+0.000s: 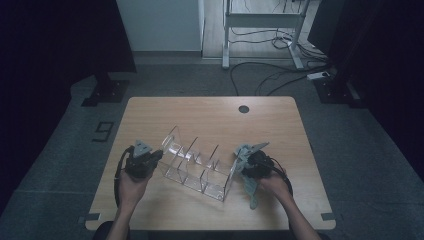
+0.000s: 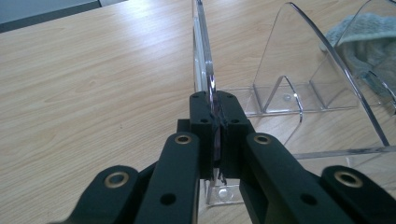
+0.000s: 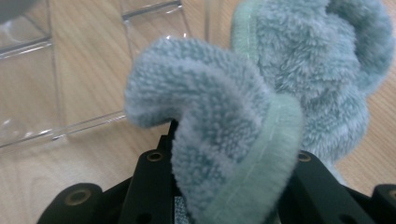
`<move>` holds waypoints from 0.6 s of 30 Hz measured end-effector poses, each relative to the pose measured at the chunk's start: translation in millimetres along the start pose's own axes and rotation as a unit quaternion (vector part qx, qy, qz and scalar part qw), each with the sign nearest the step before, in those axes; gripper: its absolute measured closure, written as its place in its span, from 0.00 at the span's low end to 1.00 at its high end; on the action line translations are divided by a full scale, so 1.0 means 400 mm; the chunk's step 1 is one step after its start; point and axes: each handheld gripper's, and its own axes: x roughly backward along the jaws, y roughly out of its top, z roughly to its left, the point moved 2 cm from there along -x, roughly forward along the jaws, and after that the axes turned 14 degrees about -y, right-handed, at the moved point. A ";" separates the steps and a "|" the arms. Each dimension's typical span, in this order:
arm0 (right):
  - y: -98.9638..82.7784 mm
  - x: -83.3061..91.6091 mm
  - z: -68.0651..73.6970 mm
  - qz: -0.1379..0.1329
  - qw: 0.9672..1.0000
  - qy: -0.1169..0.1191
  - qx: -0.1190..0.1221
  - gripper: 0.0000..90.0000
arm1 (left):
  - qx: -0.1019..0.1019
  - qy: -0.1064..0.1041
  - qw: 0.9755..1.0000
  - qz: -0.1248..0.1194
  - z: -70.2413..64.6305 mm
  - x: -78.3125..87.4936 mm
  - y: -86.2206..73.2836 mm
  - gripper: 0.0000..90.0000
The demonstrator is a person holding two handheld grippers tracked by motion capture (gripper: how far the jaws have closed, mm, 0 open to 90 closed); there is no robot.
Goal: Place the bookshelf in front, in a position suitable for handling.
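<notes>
A clear acrylic rack (image 1: 197,167) with several upright dividers stands in the middle of the wooden table (image 1: 210,115). My left gripper (image 1: 158,157) is at the rack's left end, shut on the thin edge of the end panel (image 2: 205,65); in the left gripper view the gripper (image 2: 215,112) pinches that panel between its pads. My right gripper (image 1: 242,160) is at the rack's right end, shut on a fluffy teal cloth (image 1: 251,192) that hangs down toward the table's front. In the right gripper view the cloth (image 3: 243,116) bulges over the gripper (image 3: 229,161) and hides the fingertips.
A round cable hole (image 1: 243,109) sits near the table's far edge. Beyond the table are a desk frame (image 1: 260,30) and loose cables (image 1: 280,75) on the floor. Both forearms come in over the front edge.
</notes>
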 end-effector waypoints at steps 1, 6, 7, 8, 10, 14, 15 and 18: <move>0.000 0.002 0.002 -0.001 1.000 0.001 0.000 0.74 | -0.001 0.005 1.000 0.002 -0.002 -0.001 0.001 0.97; -0.010 0.020 0.021 0.000 1.000 0.011 0.006 0.74 | 0.002 0.006 1.000 0.000 -0.002 -0.002 0.000 0.97; -0.012 0.023 0.023 -0.002 1.000 0.012 0.009 0.74 | 0.002 0.007 1.000 -0.001 -0.003 -0.003 0.001 0.97; -0.015 0.027 0.026 -0.001 1.000 0.015 0.009 0.74 | 0.002 0.007 1.000 -0.001 -0.003 -0.003 0.001 0.97; -0.019 0.033 0.033 -0.003 1.000 0.021 0.009 0.73 | 0.003 0.008 1.000 -0.001 -0.003 -0.003 0.000 0.97; -0.025 0.044 0.052 -0.003 0.999 0.031 0.009 0.73 | 0.003 0.008 1.000 -0.001 -0.003 -0.004 0.000 0.97; -0.026 0.045 0.056 -0.003 0.999 0.033 0.011 0.73 | 0.003 0.008 1.000 -0.002 -0.003 -0.004 0.000 0.97; -0.028 0.051 0.073 -0.002 0.999 0.039 0.017 0.73 | 0.004 0.009 1.000 -0.003 -0.004 -0.004 0.000 0.97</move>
